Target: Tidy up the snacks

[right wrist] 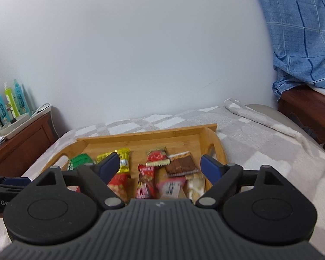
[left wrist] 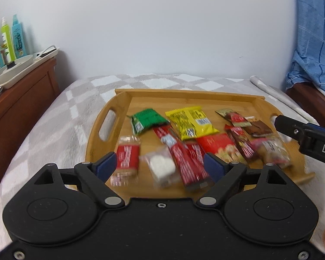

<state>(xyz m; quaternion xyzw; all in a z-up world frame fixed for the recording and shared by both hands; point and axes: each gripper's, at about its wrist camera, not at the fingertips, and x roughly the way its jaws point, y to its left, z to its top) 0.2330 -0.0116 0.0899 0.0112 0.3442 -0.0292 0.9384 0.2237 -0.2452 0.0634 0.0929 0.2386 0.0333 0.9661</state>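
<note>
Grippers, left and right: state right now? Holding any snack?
Left gripper: open, holding nothing, above the snacks on the wooden tray.
Right gripper: open, holding nothing, also over the tray.

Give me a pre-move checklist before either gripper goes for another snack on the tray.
1. Left gripper open, nothing between its jaws: ok.
2. Right gripper open and empty: ok.
3. Snacks inside the wooden tray: ok.
4. Green packet lying clear of the yellow packet: ok.
5. Red stick packs free to lift singly: not ok, they overlap.
6. Sharp view of the near snacks: not ok, blurred.
</note>
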